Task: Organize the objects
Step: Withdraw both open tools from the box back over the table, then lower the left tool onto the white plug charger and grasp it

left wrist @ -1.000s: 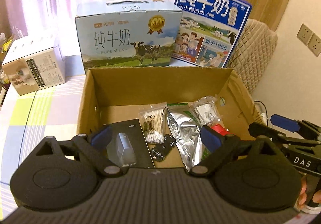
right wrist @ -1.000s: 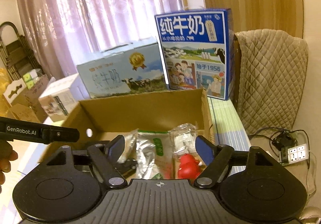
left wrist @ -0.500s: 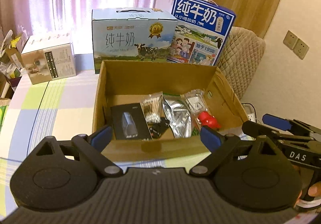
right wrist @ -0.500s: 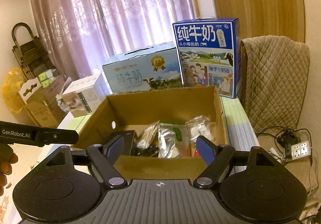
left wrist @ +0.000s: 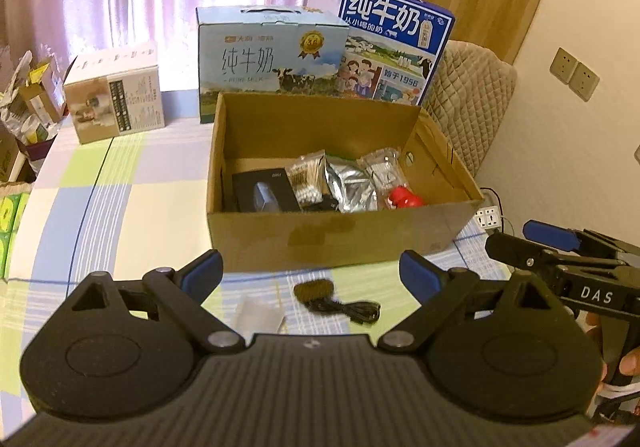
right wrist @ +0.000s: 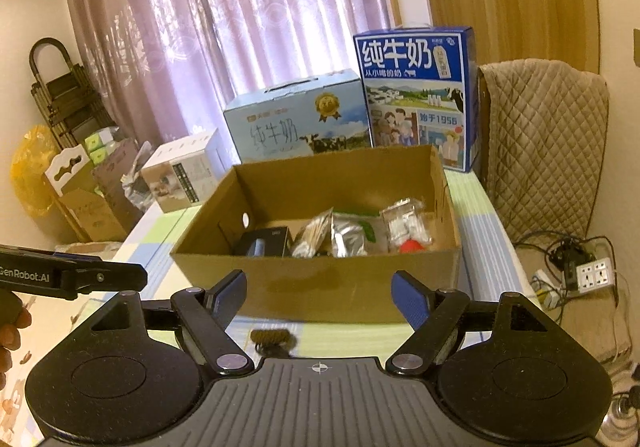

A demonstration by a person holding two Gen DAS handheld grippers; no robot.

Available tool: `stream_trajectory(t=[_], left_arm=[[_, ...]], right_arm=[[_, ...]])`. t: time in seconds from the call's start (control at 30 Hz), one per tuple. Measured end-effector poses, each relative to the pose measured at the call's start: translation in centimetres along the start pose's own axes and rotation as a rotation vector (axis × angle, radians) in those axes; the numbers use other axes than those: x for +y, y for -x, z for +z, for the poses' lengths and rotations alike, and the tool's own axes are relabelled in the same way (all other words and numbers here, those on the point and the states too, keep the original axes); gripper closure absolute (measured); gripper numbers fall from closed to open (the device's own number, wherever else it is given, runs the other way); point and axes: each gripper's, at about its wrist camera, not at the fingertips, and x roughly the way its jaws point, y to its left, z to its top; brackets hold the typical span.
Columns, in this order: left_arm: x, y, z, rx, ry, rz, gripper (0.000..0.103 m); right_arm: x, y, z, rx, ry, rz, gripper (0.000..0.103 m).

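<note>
Two items are left outside the box (left wrist: 340,243): a brown fuzzy thing with a black cord (left wrist: 320,293) and a pale translucent packet (left wrist: 260,317), both on the cloth between the left gripper (left wrist: 311,275) fingers, short of the box's near wall. Left gripper is spread wide, holding nothing. Right gripper (right wrist: 318,293) likewise spread, empty; the fuzzy thing sits just ahead of its palm, nearer its left finger. Handling guess: the fuzzy piece is light and soft, the cord limp and will trail and snag, so pinch the fuzzy body, not the cord. The packet looks thin, flat and slick; pinch an edge, or slide it first. Inside the box, beyond the fingertips: black case (left wrist: 264,189), swab bag (left wrist: 308,181), foil pouch (left wrist: 350,187), clear bag (left wrist: 382,169), red thing (left wrist: 404,199). Left view shows the packet and the full cord; right view hides both behind its own body and shows only the fuzzy top. Right view adds floor clutter and a power strip (right wrist: 596,275).
</note>
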Motion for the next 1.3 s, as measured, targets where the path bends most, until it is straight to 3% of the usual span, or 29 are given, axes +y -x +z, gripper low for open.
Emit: stream_trajectory(t=[0.6,1.3], left_arm=[[3.2,0.1,-6.8,0.137,0.029,0.04,0.01],[1.8,-4.1,-10.3,0.255,-0.018,0.0,0.011]], right_arm=[[1.7,-0.7,-6.4,0.164,-0.028,-0.003,0.026],[1.1,-3.3,-9.8,0.306,-0.055,-0.023,0.026]])
